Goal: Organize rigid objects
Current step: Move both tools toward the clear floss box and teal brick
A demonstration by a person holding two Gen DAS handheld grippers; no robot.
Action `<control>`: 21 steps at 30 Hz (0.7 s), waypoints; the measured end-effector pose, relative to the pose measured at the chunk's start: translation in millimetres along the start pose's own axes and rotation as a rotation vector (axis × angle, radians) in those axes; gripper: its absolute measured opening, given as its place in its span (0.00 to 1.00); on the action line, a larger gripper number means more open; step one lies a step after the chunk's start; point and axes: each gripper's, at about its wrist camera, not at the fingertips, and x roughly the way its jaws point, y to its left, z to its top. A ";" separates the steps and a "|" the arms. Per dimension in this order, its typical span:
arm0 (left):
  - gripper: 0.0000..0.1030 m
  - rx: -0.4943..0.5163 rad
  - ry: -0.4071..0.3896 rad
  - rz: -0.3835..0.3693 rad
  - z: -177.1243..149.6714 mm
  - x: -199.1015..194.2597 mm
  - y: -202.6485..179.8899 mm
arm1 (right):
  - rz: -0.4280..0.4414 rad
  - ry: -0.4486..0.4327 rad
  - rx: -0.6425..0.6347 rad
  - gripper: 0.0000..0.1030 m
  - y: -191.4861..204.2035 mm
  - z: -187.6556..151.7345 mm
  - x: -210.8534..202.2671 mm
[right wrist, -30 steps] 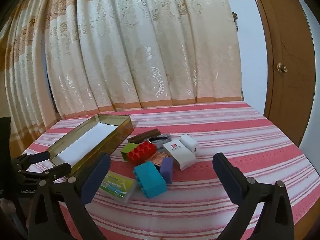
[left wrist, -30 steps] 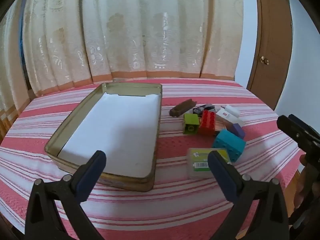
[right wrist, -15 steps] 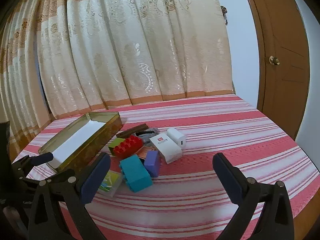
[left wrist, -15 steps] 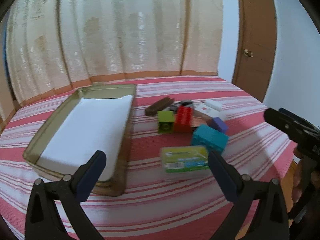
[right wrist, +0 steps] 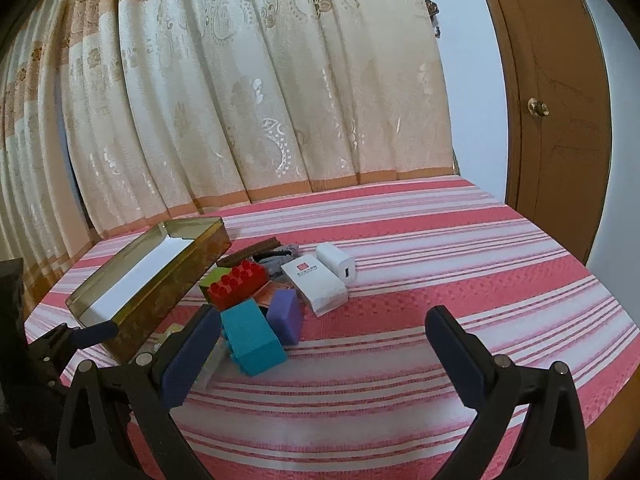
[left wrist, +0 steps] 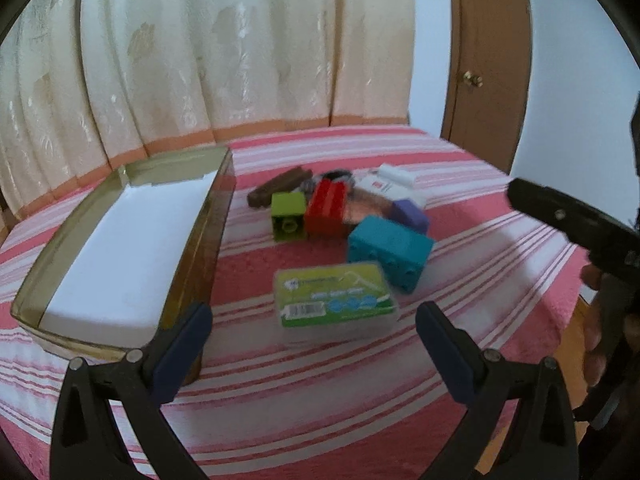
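Observation:
A gold metal tin point(left wrist: 192, 248) point(right wrist: 160, 296) with a white lining lies open on the striped cloth at the left. Right of it sits a heap: a green block point(left wrist: 288, 216), a red brick point(left wrist: 326, 208) point(right wrist: 238, 284), a teal brick point(left wrist: 388, 250) point(right wrist: 252, 338), a purple block point(left wrist: 410, 216) point(right wrist: 285, 314), a brown bar point(left wrist: 278, 190), a white box point(right wrist: 316, 284) and a white charger point(right wrist: 336, 262). A clear case with a green label point(left wrist: 336, 298) lies nearest. My left gripper point(left wrist: 312, 350) is open just in front of that case. My right gripper point(right wrist: 324, 354) is open, right of the teal brick.
The table is round, covered in a red and white striped cloth point(right wrist: 440, 280), and its edge curves away on the right. Cream curtains point(right wrist: 240, 100) hang behind it. A brown door point(right wrist: 552, 100) stands at the far right.
The left gripper has swung right and come closer, from facing the tin to facing the clear case. The right gripper has moved forward and down toward the heap. Both stay open.

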 end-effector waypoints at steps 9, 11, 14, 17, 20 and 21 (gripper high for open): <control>0.98 -0.111 0.155 -0.033 -2.6 22.7 21.4 | -0.002 0.017 0.009 1.00 -2.2 -3.8 6.8; 0.97 -0.173 0.172 -0.059 -3.1 23.6 33.5 | -0.001 0.022 0.006 1.00 -2.6 -5.0 8.1; 0.97 -0.231 0.169 -0.062 -5.5 19.9 47.7 | -0.002 0.027 0.003 1.00 -3.1 -5.9 10.2; 0.97 -0.249 0.166 -0.060 -8.2 15.7 54.8 | 0.000 0.029 0.008 1.00 -3.5 -6.4 11.9; 0.97 -0.211 0.146 -0.021 -4.5 10.3 51.1 | -0.001 0.031 -0.003 1.00 -0.7 -7.5 14.0; 0.97 -0.190 0.133 0.004 -2.8 8.4 49.4 | -0.002 0.032 -0.007 1.00 0.3 -7.9 14.8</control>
